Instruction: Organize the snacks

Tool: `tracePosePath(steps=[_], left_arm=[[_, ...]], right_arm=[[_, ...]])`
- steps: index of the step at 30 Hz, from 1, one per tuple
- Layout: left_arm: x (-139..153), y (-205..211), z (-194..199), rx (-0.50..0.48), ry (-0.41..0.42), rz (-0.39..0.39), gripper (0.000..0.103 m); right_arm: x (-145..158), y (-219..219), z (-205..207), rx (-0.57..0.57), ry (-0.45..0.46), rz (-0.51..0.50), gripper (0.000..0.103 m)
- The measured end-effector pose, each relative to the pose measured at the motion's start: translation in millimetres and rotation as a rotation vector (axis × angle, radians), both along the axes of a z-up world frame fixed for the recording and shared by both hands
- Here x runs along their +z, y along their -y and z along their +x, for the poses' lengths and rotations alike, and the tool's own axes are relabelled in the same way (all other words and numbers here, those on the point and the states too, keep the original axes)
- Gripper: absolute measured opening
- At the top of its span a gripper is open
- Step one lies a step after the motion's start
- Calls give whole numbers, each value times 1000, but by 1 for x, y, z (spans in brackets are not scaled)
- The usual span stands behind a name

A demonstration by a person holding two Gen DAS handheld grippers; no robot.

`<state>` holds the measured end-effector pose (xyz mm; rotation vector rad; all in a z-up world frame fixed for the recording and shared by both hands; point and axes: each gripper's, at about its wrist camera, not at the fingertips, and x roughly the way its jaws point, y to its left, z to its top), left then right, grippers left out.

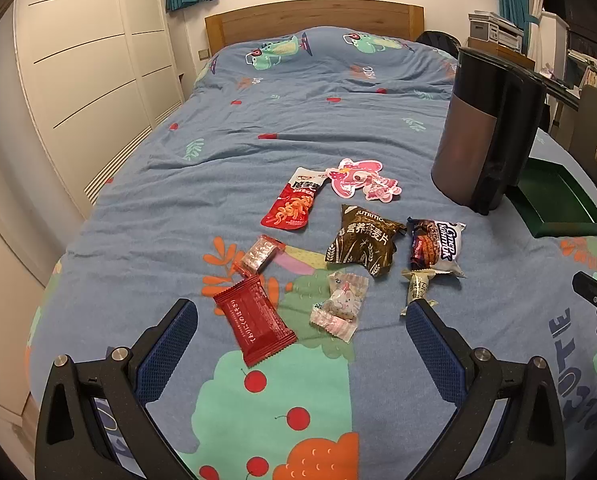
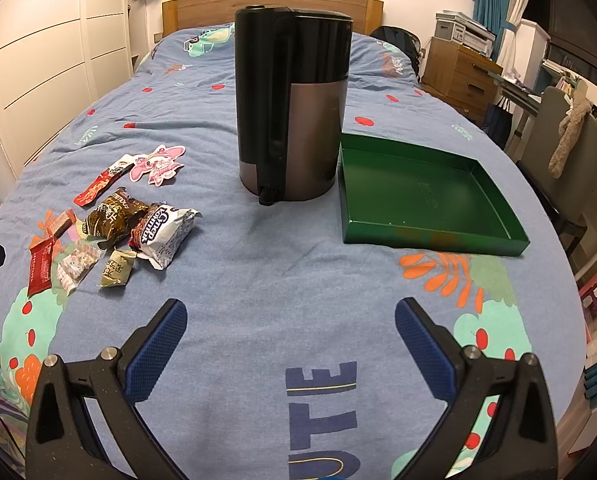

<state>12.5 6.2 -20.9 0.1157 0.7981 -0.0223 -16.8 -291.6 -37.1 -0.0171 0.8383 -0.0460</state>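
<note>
Hovering over the bed (image 2: pixel 258 280), the left gripper (image 1: pixel 300 328) and right gripper (image 2: pixel 290 320) hold their jaws spread wide and empty; snack packets (image 1: pixel 350 240) lie scattered left of the green tray (image 2: pixel 426 196).

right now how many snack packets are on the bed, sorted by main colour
red: 3 (noodle-print packet, flat packet, small wrapped bar)
pink: 2 (character-shaped packet, clear candy bag)
brown: 1 (oat packet)
white and brown: 1 (wafer bar)
beige: 1 (small candy)
total: 8
</note>
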Motion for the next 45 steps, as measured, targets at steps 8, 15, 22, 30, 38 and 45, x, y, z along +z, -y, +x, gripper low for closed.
tracePosePath(steps=[8,15,22,30,38,45], left_arm=[[2,3,-2,-9,5,-5,102],[3,4,-4,-19,10,-8,102],[3,6,-4,-34,7,-16,102],[4,7,-3,-37,1,-19,102],[3,8,-4,-40,0,-17,102],[3,8,-3,-40,-2,-17,102]], right_arm=[[-1,-1,-1,-2,0,-2,103],[0,-1,-1,-3,0,-2,103],[0,-1,-1,-3,0,-2,103],[0,-2,-2,-5,-1,-2,103],[-1,-2,-3,-8,-1,-2,103],[-3,-4,-5,-12,-4,-4,103]])
